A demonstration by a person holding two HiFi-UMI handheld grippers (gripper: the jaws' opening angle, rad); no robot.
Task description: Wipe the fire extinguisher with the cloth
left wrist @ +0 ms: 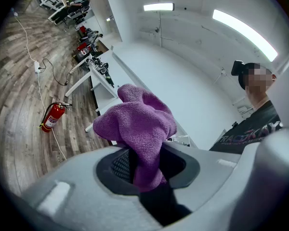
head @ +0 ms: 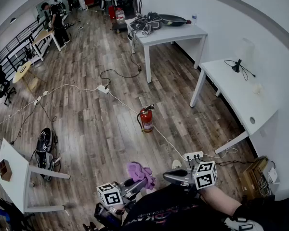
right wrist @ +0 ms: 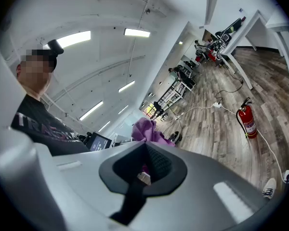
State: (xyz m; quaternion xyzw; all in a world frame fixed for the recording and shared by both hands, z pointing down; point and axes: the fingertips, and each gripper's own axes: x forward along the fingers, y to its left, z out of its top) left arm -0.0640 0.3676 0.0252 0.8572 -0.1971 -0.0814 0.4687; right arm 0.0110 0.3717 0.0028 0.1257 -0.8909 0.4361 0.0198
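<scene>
The wooden floor (head: 96, 129) is crossed by a white cable (head: 82, 88). 2 white benches (head: 241, 97) are set along the right wall. The red fire extinguisher (head: 146, 119) is stood upright on the floor, far from both grippers. The left gripper (head: 137, 183) is clamped on the bunched purple cloth (left wrist: 137, 124). The right gripper (head: 169, 177), just right of the cloth, is held with jaws together.

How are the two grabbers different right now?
The left gripper pinches the purple cloth; the right gripper holds nothing. The left gripper's jaws stand partly apart around the cloth; the right gripper's jaws are shut together. Both carry a marker cube.
</scene>
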